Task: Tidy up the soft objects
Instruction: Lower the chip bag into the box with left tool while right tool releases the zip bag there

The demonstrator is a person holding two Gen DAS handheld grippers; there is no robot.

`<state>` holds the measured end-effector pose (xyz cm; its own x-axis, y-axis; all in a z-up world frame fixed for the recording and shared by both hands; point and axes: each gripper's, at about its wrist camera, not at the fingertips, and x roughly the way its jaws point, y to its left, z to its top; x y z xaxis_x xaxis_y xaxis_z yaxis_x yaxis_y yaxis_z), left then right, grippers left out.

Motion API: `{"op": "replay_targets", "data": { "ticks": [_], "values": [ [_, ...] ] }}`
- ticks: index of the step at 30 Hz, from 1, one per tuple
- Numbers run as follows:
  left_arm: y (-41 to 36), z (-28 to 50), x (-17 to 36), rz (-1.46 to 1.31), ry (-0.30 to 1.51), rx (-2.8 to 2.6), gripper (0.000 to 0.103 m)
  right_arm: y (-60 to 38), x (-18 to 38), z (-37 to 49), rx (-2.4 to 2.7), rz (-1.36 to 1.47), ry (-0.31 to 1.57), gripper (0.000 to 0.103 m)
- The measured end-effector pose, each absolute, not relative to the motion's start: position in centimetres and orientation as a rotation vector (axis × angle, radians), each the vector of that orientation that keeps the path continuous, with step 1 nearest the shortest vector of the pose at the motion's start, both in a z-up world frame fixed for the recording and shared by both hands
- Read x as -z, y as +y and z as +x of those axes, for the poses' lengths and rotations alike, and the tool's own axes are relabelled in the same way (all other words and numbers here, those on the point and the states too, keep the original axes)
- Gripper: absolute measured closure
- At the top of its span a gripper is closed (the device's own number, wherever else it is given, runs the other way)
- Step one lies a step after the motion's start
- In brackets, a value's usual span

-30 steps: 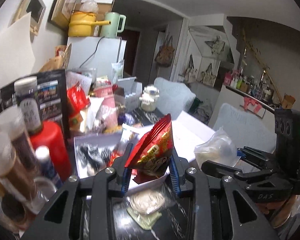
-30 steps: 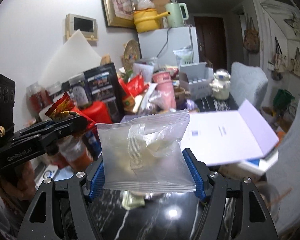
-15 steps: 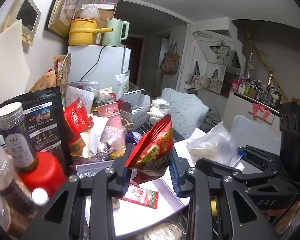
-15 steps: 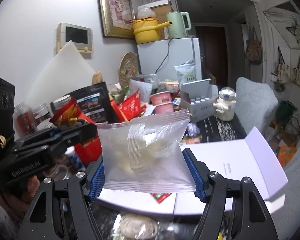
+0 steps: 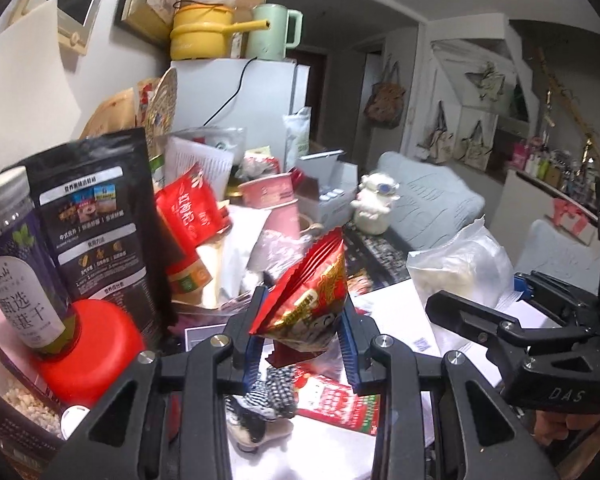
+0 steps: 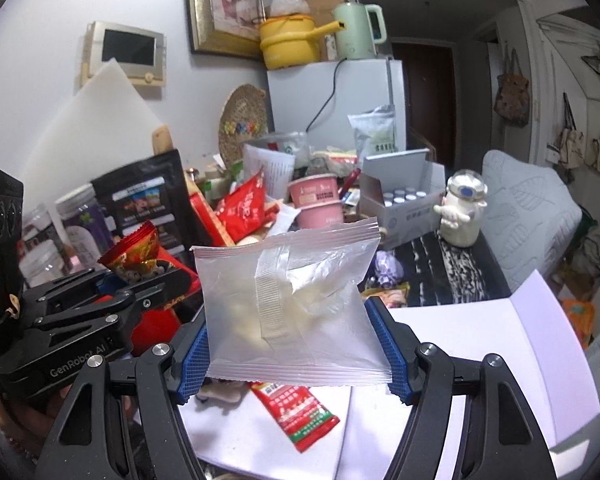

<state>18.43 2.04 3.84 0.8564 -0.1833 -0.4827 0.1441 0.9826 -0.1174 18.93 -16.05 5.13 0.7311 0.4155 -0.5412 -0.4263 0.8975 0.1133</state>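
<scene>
My left gripper (image 5: 300, 336) is shut on a red snack packet (image 5: 308, 300) and holds it above an open white box (image 5: 340, 444). It also shows in the right wrist view (image 6: 140, 284) at the left, with the packet (image 6: 134, 252) in it. My right gripper (image 6: 294, 344) is shut on a clear plastic bag of pale food (image 6: 292, 304), held over the same white box (image 6: 440, 360). The bag shows at the right in the left wrist view (image 5: 460, 268). In the box lie a flat red sachet (image 6: 296, 412) and a black-and-white fabric item (image 5: 264, 400).
Clutter lines the left: a black pouch (image 5: 96, 232), a jar on a red lid (image 5: 88, 352), red bags (image 5: 188, 208), pink cups (image 6: 316, 204). A grey box of bottles (image 6: 400, 200) and a white figurine (image 6: 460, 212) stand behind. A fridge (image 6: 340, 104) is beyond.
Both grippers have moved forward and a little up with their loads held. The white box has slid beneath them, bringing the red sachet and the fabric item into view.
</scene>
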Motion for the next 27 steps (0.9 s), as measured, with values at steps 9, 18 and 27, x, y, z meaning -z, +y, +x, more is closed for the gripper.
{"op": "replay_targets", "data": {
  "ticks": [9, 18, 27],
  "values": [
    [2.0, 21.1, -0.7, -0.063, 0.612, 0.137, 0.070, -15.6, -2.3, 21.0, -0.458, -0.040, 0.682, 0.032],
    [1.7, 22.8, 1.6, -0.026, 0.700, 0.122, 0.070, -15.3, 0.3, 22.5, -0.450, -0.068, 0.772, 0.032],
    [1.8, 24.3, 3.7, 0.006, 0.779, 0.099, 0.070, -15.2, 2.6, 23.6, -0.440, -0.088, 0.854, 0.032]
  ]
}}
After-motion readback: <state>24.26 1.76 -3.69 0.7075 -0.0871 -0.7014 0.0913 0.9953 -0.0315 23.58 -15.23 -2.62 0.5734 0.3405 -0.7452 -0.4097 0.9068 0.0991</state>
